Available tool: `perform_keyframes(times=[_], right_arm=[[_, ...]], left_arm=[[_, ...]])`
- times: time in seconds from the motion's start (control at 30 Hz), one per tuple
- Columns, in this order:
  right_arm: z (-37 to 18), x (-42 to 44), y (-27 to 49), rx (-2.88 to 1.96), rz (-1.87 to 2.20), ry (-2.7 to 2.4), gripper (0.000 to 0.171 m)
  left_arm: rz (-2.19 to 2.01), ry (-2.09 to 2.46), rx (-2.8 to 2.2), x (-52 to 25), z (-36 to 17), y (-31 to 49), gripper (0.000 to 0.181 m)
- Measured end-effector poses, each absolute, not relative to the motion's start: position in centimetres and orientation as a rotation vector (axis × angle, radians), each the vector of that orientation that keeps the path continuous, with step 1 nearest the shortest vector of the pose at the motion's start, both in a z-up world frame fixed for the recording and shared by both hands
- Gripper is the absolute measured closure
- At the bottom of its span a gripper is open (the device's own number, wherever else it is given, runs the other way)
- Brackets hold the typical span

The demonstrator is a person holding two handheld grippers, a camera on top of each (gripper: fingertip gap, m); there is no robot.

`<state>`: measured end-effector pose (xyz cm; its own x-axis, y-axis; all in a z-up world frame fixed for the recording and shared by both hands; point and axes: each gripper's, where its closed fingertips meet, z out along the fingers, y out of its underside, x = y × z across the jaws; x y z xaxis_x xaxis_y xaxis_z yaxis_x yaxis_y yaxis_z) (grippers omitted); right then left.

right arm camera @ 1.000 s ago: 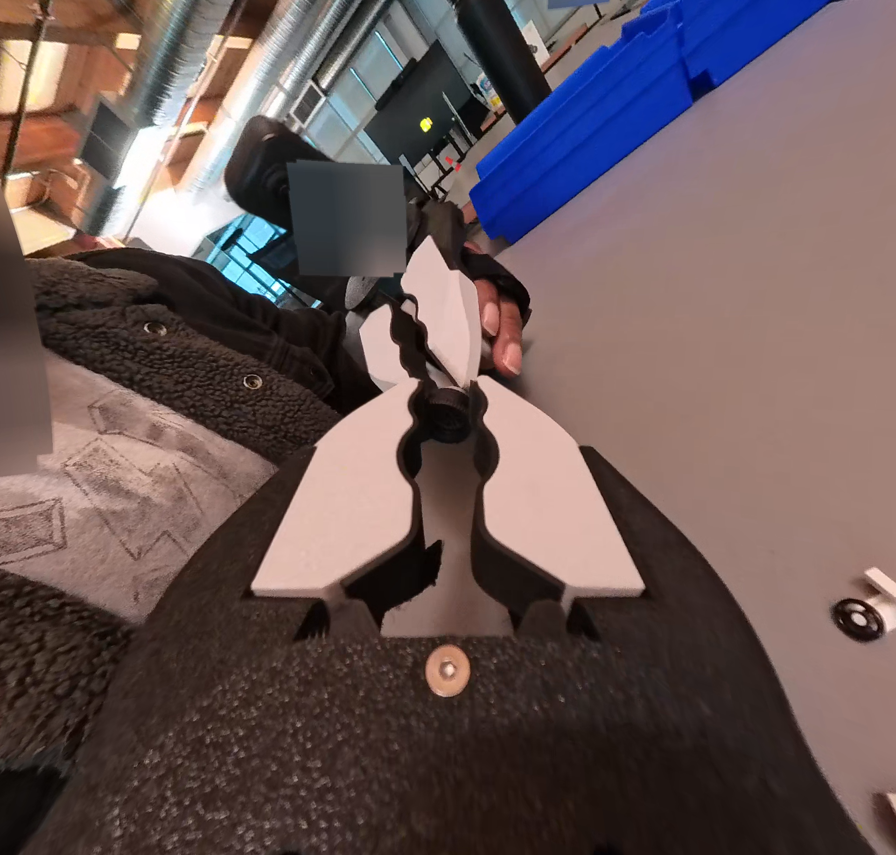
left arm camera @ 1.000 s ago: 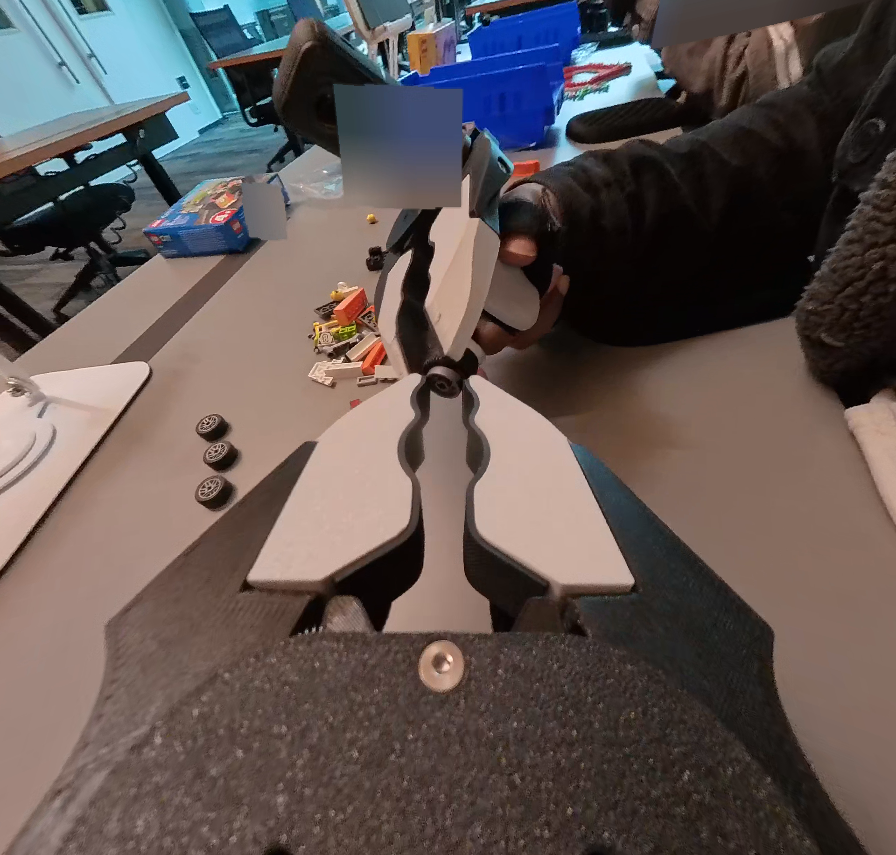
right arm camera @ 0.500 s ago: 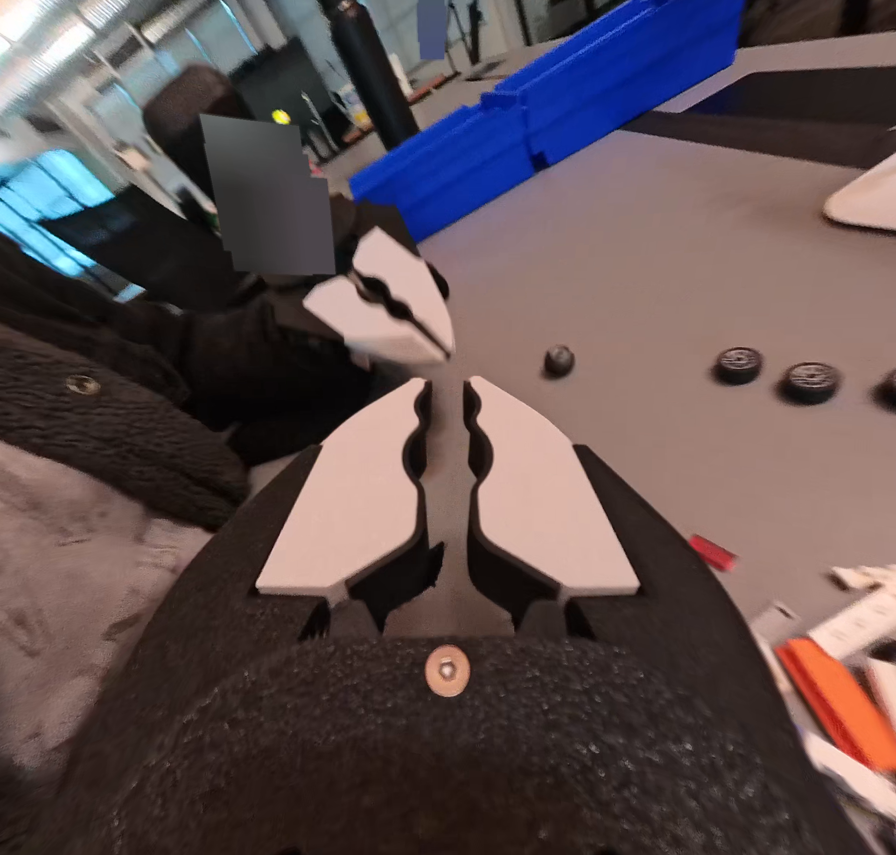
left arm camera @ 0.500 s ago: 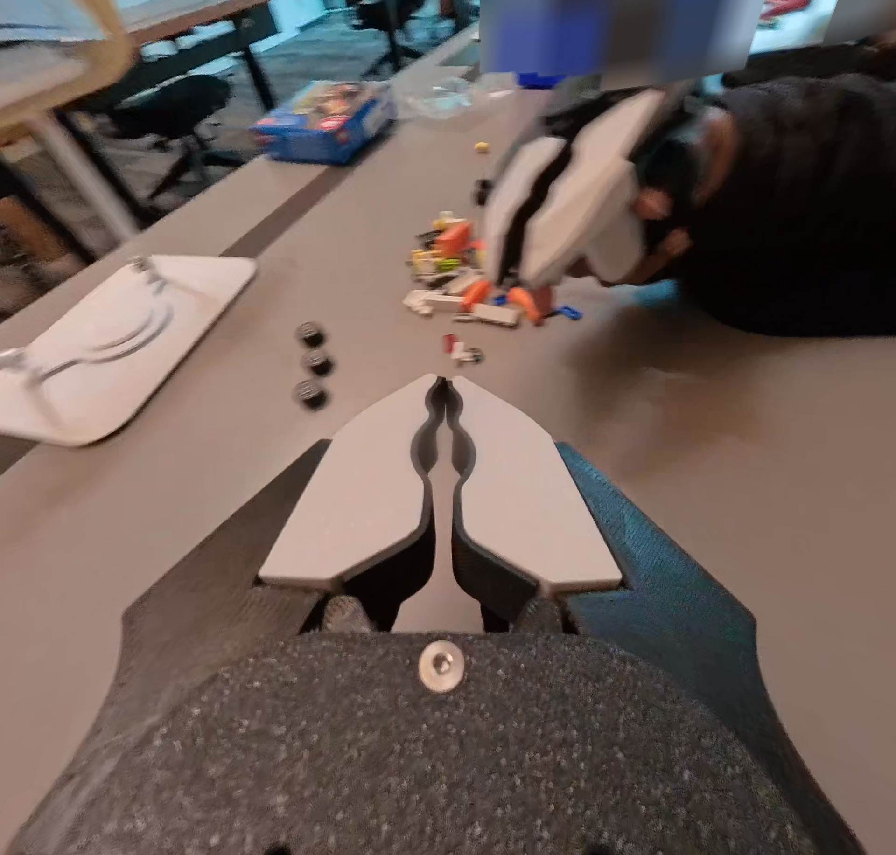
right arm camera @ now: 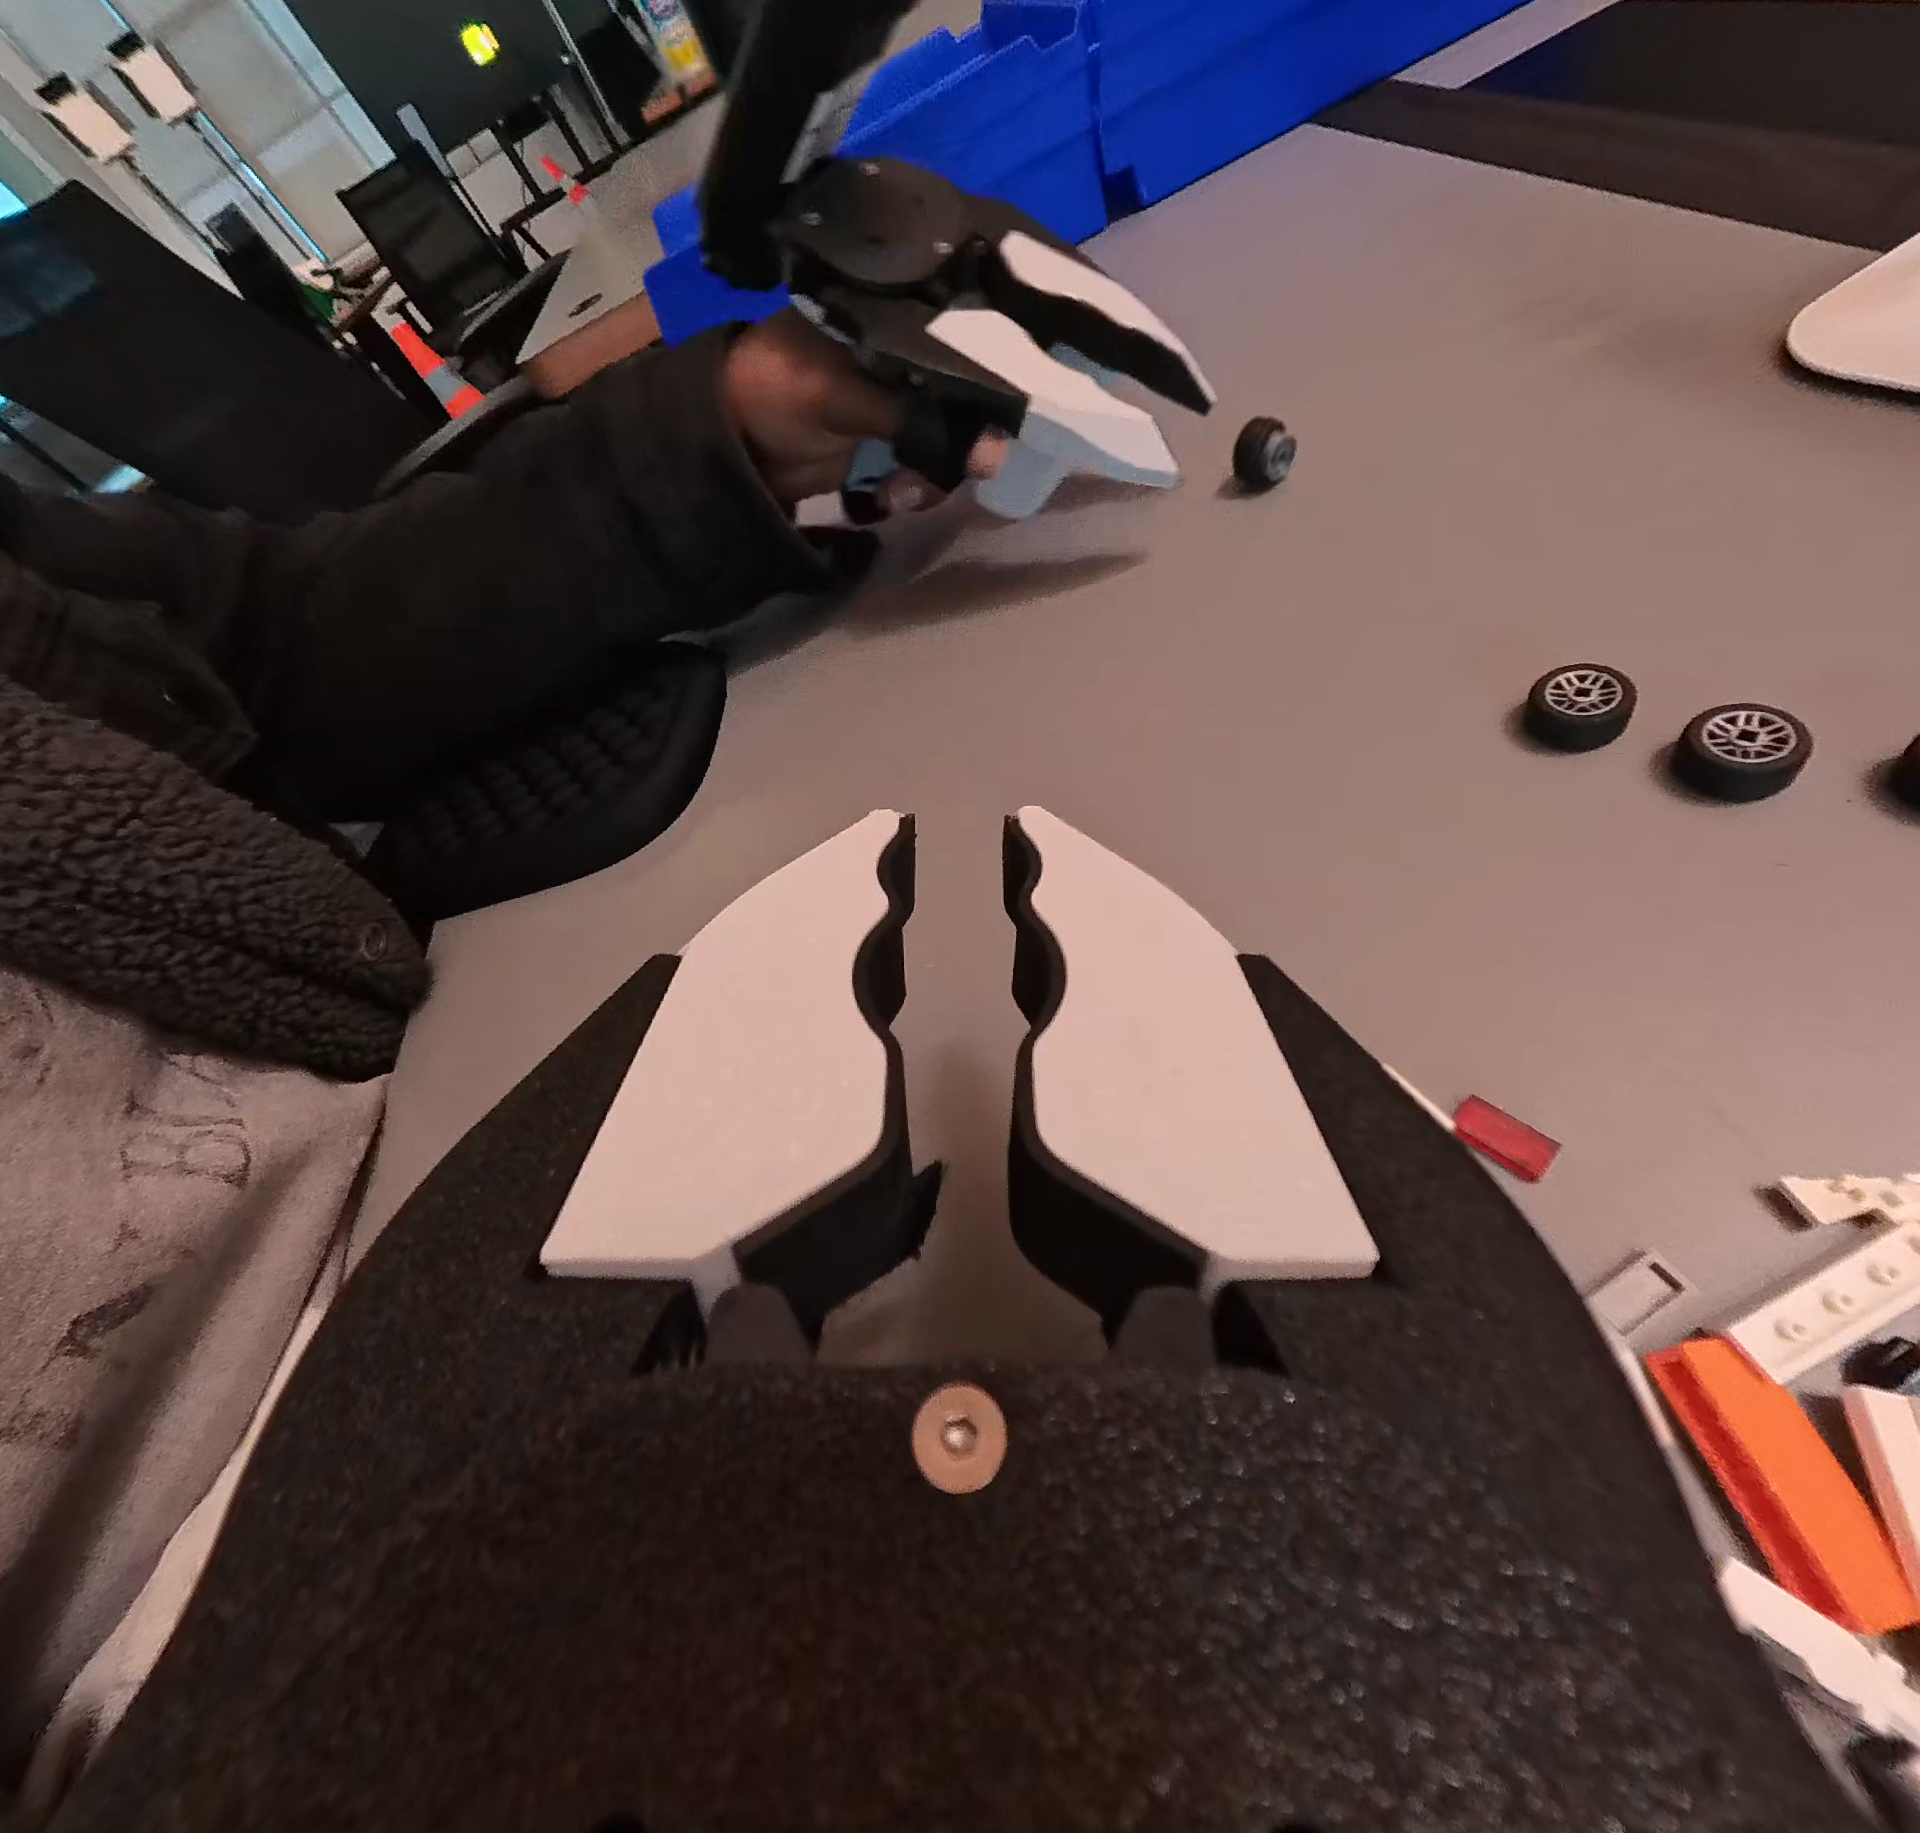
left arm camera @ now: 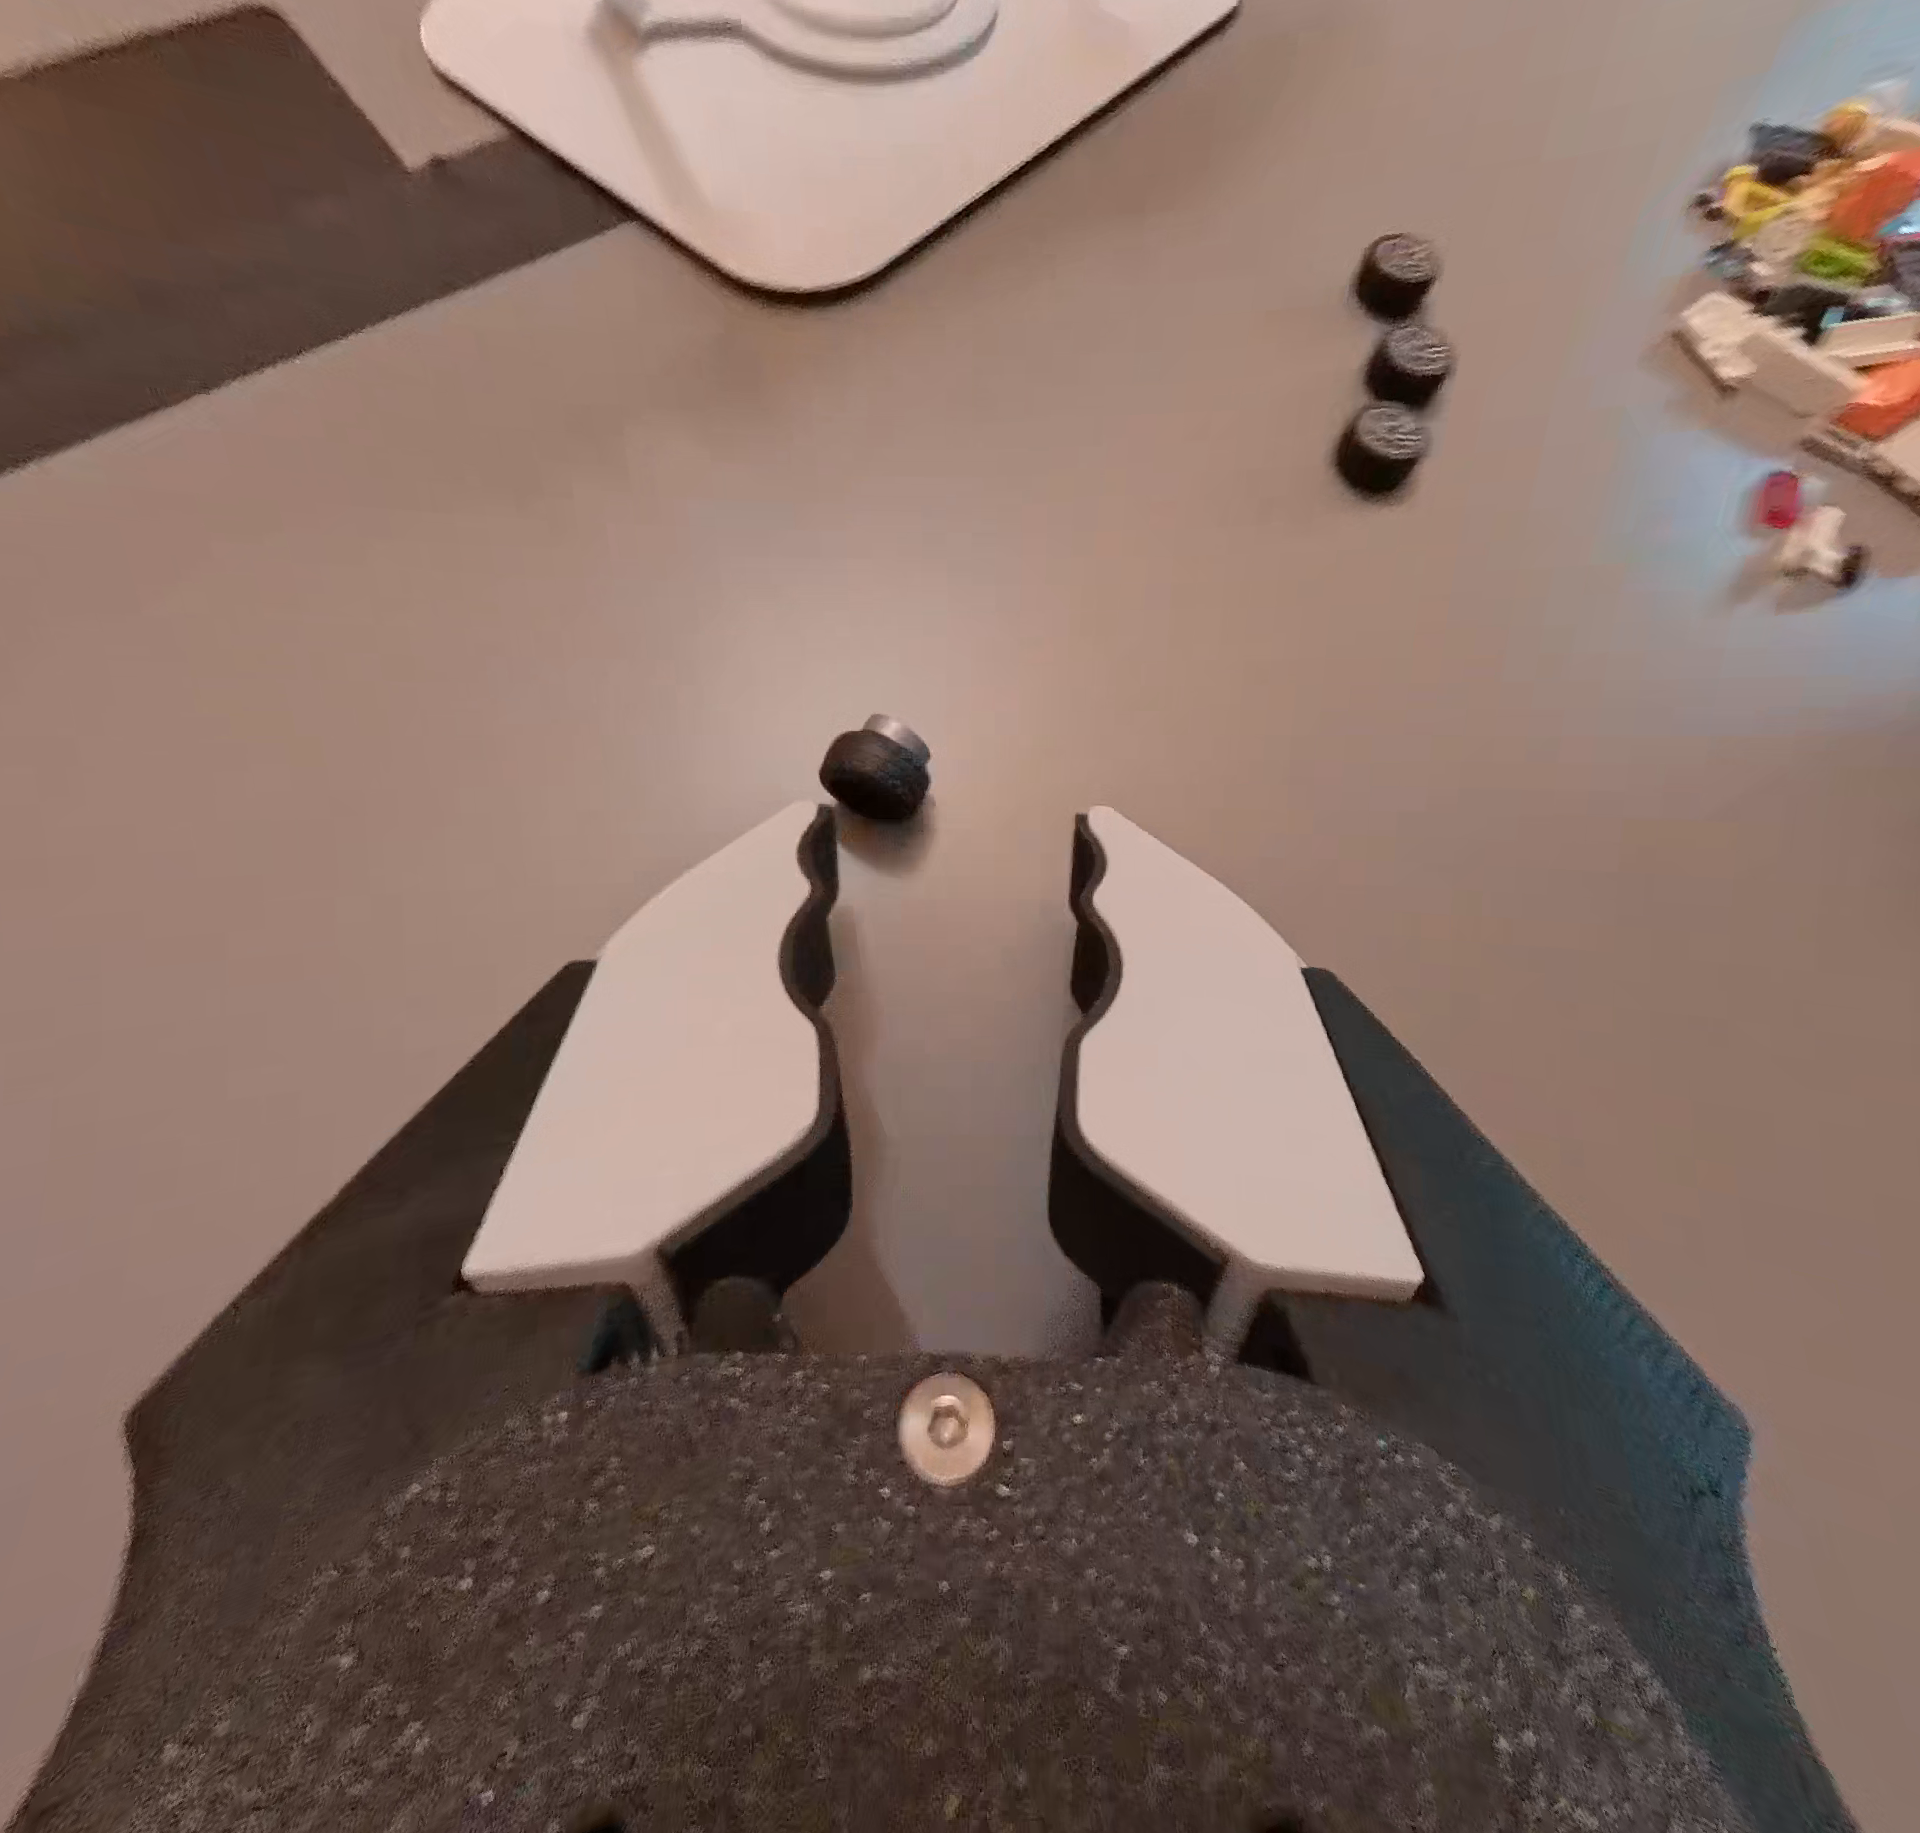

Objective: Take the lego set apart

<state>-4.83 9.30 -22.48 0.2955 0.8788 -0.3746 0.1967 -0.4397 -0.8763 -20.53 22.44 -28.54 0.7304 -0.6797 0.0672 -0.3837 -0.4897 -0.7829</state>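
A loose black wheel (left arm camera: 876, 767) lies on the grey table just ahead of my left gripper's (left arm camera: 951, 822) left fingertip, apart from it. The left gripper is open and empty, pointing down at the table. Three more wheels (left arm camera: 1397, 362) sit in a row farther right. A pile of mixed lego pieces (left arm camera: 1829, 297) lies at the right edge. My right gripper (right arm camera: 958, 827) is open a little and empty above bare table. Its view shows the left gripper (right arm camera: 1179, 433) in a hand, with the loose wheel (right arm camera: 1264, 449) just past its tips.
A white rounded base plate (left arm camera: 831, 90) lies at the far side. Blue bins (right arm camera: 1143, 90) stand at the back. A person's dark sleeve (right arm camera: 468, 588) rests on the table to the left. A red piece (right arm camera: 1507, 1139), white plates (right arm camera: 1849, 1295) and an orange piece (right arm camera: 1766, 1471) lie at right. My right fingertips sit around 20 centimetres from my left ones.
A second ago both grippers pinched one black wheel between them. They have drawn apart, the wheel now lies on the table, and the left gripper has tilted down and opened wide.
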Motion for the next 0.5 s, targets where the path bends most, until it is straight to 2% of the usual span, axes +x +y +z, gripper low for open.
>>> perform_keyframes(times=[0.07,0.1,0.17,0.23,0.4,0.43,0.5], right_arm=[[-22.6,-4.9,9.2,-1.835,1.176,-0.975,0.155],[-22.7,-4.9,9.1,-1.836,1.173,-0.981,0.155],[-22.8,-4.9,9.1,-1.84,1.167,-0.986,0.156],[-22.9,-4.9,9.2,-1.848,1.168,-0.982,0.156],[-22.9,-5.0,9.2,-1.849,1.17,-0.984,0.156],[-22.9,-5.0,9.2,-1.849,1.169,-0.985,0.156],[-22.9,-5.0,9.2,-1.849,1.169,-0.986,0.156]], left_arm=[[-0.415,0.8,-2.176,-21.2,-29.8,24.7,0.132],[-0.403,0.814,-2.168,-21.2,-29.8,25.6,0.139],[-0.368,0.87,-2.193,-21.3,-29.9,26.3,0.171],[-0.375,0.927,-2.147,-20.7,-29.8,26.5,0.181],[-0.306,0.974,-2.079,-20.5,-29.3,26.6,0.181],[-0.301,0.961,-2.073,-20.7,-28.9,26.9,0.178],[-0.31,0.935,-2.11,-21.1,-28.6,27.7,0.154]])
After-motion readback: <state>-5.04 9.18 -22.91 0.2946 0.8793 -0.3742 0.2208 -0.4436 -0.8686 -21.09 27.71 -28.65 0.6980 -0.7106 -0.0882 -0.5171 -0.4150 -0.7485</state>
